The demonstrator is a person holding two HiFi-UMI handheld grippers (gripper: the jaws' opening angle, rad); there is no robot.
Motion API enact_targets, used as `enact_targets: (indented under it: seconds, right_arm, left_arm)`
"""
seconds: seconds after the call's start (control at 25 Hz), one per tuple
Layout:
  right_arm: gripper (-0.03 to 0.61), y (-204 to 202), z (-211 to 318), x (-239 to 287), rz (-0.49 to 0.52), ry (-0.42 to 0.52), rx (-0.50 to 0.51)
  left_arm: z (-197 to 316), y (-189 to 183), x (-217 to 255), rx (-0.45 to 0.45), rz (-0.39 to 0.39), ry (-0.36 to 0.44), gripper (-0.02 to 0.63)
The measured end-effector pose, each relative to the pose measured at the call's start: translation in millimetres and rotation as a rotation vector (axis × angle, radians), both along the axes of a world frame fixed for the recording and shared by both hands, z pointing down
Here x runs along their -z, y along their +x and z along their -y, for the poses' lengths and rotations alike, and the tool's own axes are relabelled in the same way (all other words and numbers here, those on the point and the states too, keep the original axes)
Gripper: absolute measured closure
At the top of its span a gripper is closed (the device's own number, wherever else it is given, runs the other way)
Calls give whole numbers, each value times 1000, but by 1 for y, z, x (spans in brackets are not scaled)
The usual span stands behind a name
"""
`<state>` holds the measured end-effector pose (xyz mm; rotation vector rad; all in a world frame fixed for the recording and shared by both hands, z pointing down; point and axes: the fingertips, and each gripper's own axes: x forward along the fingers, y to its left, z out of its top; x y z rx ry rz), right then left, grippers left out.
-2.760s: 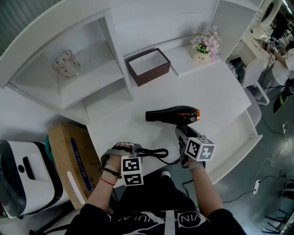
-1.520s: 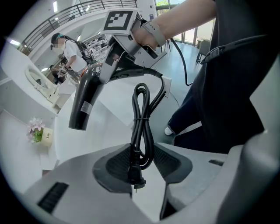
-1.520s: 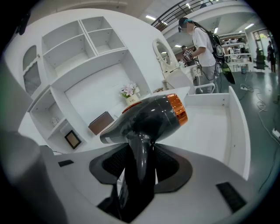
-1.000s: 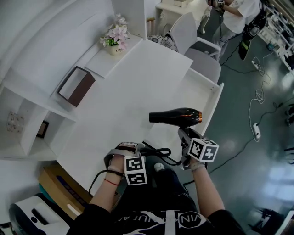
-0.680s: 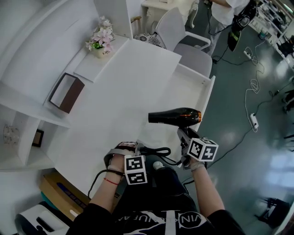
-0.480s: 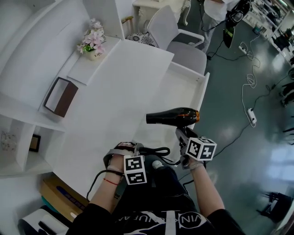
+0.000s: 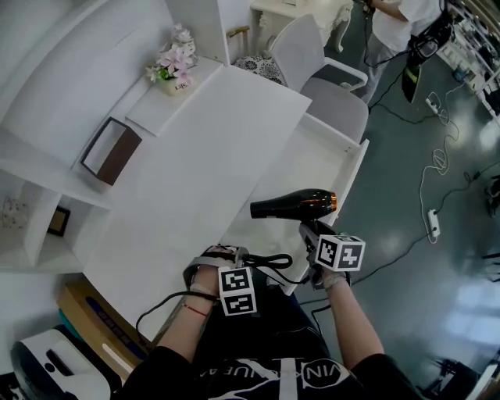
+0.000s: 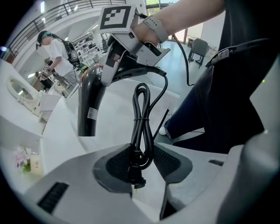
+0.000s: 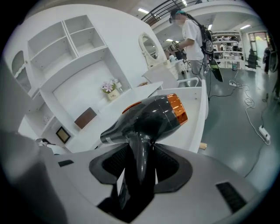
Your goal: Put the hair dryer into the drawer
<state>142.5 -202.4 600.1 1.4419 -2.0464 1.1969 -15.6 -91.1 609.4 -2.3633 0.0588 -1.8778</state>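
A black hair dryer (image 7: 293, 207) with an orange rear ring hangs level over the open white drawer (image 7: 353, 168) at the desk's right side. My right gripper (image 7: 310, 228) is shut on its handle; in the right gripper view the handle (image 9: 138, 170) fills the gap between the pads, and the body (image 9: 148, 114) rises above them. My left gripper (image 7: 233, 254) is shut on the bundled black cord (image 8: 142, 127), which loops up to the dryer (image 8: 89, 100). The cord's plug end sits between the left pads.
The white desk (image 7: 211, 141) carries a flower pot (image 7: 173, 66) and a brown box (image 7: 111, 151). Beyond the drawer stands a grey chair (image 7: 332, 90). A cardboard box (image 7: 94, 328) lies at the lower left. A person (image 7: 398, 23) stands far off. Cables lie on the floor.
Both hands have sunk a little and shifted with the dryer and cord over the open drawer. Both grips are unchanged.
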Motion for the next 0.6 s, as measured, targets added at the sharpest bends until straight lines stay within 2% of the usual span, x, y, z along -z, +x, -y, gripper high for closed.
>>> enact_targets:
  seconds: [0.32,0.6]
  right_arm:
    - [402,-12,27,-19,-38,-81,192]
    - [402,-22,43,-35,-87,-134,308]
  left_arm:
    - [4,12,-13,165,-5,-23,449]
    - [8,19,-27,281,-22,-48,449]
